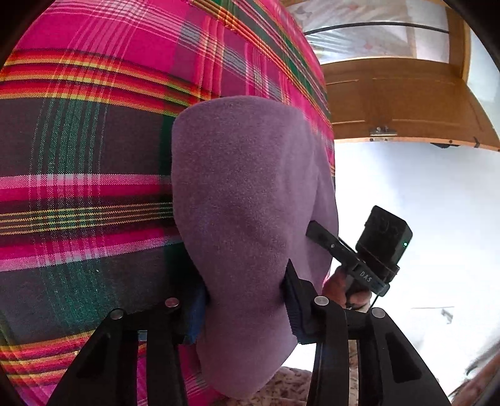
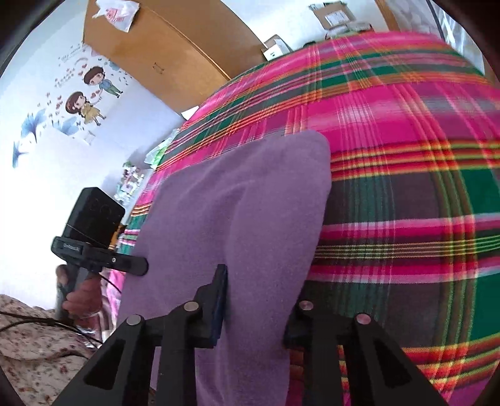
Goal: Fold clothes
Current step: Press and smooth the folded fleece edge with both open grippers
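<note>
Black linkage arms filled the bottom of both views, and between them hung the cloth [image 1: 247,218], a purple fleecy piece gathered into a thick fold. It was held up over the plaid blanket [image 1: 78,140] (pink, green and dark bands) rather than lying flat on it. The left gripper [image 1: 247,309] had its blue-padded fingers [image 1: 292,299] pressed against either side of the cloth's lower end, clamped on it. From the other side, the right gripper [image 2: 254,307] pinched the same cloth [image 2: 231,225] the same way, one pad [image 2: 218,299] sunk against the fabric and the other mostly hidden behind it. Each camera caught the opposite tool just beside the cloth's edge, a hand [image 2: 82,296] wrapped around its handle.

Beyond the blanket [image 2: 390,171] stood a brown wardrobe [image 2: 162,47] with a bag on top, cartoon stickers [image 2: 87,96] on the white wall, and some boxes [image 2: 337,15]. A wooden door [image 1: 397,96] showed in the left view. Floral fabric [image 2: 34,349] lay at the lower left.
</note>
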A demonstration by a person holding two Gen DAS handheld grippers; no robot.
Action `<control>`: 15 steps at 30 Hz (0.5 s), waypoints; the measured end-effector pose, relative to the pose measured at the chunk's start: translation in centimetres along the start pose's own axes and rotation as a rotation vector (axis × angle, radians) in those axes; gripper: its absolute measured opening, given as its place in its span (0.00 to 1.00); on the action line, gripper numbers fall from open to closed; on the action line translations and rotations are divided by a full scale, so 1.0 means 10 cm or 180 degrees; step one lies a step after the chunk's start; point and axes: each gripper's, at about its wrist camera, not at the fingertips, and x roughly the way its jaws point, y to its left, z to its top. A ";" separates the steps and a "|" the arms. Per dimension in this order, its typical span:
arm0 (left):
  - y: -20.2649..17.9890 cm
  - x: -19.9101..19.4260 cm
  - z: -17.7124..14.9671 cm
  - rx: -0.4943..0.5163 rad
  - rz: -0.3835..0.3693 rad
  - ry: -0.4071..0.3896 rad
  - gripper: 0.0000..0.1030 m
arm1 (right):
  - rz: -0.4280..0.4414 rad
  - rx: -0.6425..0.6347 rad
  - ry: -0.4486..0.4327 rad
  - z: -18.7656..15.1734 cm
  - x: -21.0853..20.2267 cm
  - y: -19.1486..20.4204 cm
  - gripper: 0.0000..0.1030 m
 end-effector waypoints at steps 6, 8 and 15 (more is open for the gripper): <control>-0.05 -0.05 0.04 0.0044 -0.0068 0.0019 0.43 | 0.0017 0.0126 -0.0099 0.02 -0.04 0.06 0.23; -0.07 -0.11 0.08 0.0078 -0.0076 -0.0013 0.43 | 0.0052 0.0175 -0.0129 0.04 -0.03 0.08 0.23; -0.08 -0.46 0.25 0.0113 -0.0096 -0.0250 0.43 | 0.0248 0.0295 -0.0250 0.20 0.05 0.20 0.23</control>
